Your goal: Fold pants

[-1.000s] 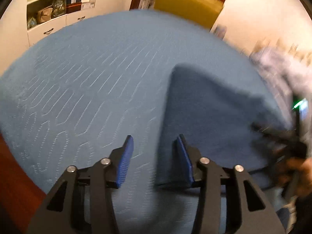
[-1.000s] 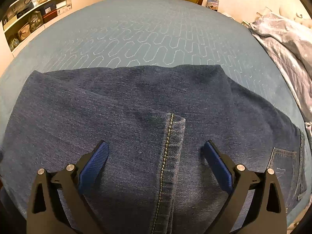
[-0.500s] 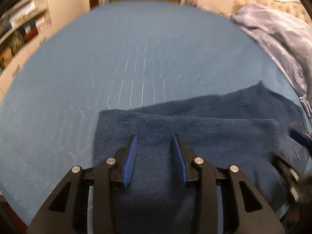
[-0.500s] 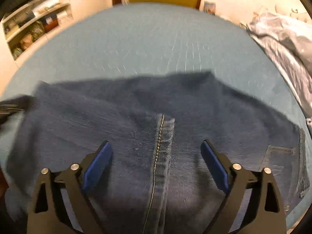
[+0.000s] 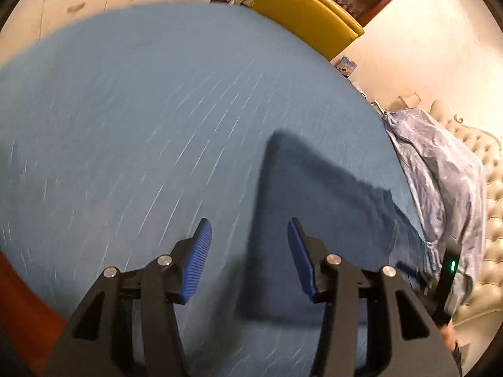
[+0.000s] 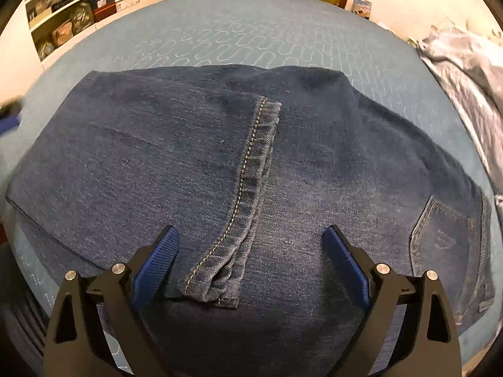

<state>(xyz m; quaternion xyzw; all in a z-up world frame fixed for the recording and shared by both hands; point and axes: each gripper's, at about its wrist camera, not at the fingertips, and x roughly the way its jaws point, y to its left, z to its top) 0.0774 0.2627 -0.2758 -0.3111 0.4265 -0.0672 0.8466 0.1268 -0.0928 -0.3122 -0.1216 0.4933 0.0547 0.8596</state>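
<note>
Dark blue jeans [image 6: 188, 163] lie folded flat on the bed, and a stitched leg hem [image 6: 251, 172] runs down their middle. A back pocket [image 6: 446, 235] shows at their right end. My right gripper [image 6: 251, 251] hovers just above the hem, open wide, its pads clear of the cloth on both sides. In the blurred left wrist view the jeans [image 5: 314, 213] are a dark shape to the right. My left gripper [image 5: 250, 238] is over their left edge; its jaws are opening and the pads press on nothing.
The blue quilted bedspread [image 6: 251, 37] stretches far beyond the jeans. A crumpled pale duvet [image 5: 440, 172] and a tufted cream headboard [image 5: 490, 188] lie to the right. Shelves [image 6: 78, 9] stand at the back left, a yellow chair [image 5: 308, 15] behind, a red-brown wooden edge [image 5: 19, 298] near left.
The left gripper swung in over the jeans, then back out to their left edge, and its jaws now stand wider. The right gripper shifted slightly over the hem and stays open.
</note>
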